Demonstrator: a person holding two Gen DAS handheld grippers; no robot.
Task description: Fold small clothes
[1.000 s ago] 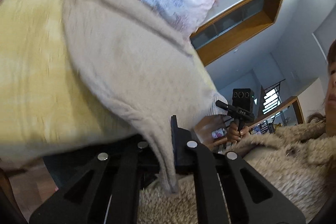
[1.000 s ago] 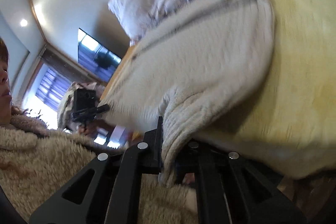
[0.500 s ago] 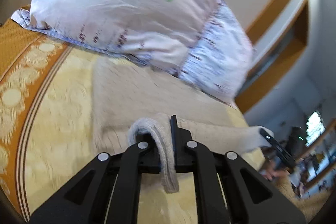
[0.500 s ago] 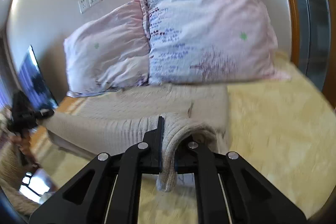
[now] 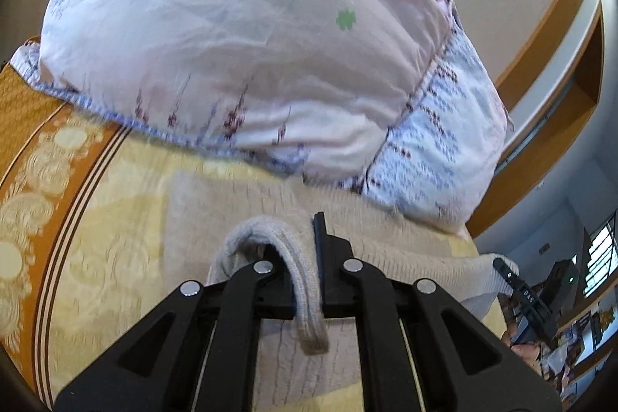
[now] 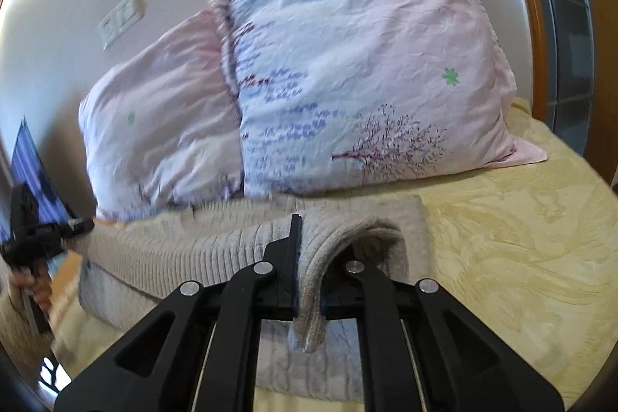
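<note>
A beige knit sweater (image 5: pixel 405 250) lies on the yellow bedspread (image 5: pixel 116 219), below the pillows. My left gripper (image 5: pixel 309 257) is shut on its ribbed hem at the left corner, and the hem loops over the fingers. My right gripper (image 6: pixel 309 257) is shut on the sweater (image 6: pixel 174 250) hem at the right corner. The held edge is carried over the sweater's body toward the pillows. In the right wrist view the left gripper (image 6: pixel 46 230) shows at the far left; in the left wrist view the right gripper (image 5: pixel 517 280) shows at the far right.
Two pink and lilac patterned pillows (image 6: pixel 347 83) lean on the wall just beyond the sweater. The bedspread's orange patterned border (image 5: pixel 34 157) runs along the left. A wooden frame (image 6: pixel 537 26) stands at the right, and a wall switch plate (image 6: pixel 119 18) is above the pillows.
Both grippers swung from pointing up at the ceiling to level over the bed, then moved forward toward the pillows, carrying the sweater's hem over its body.
</note>
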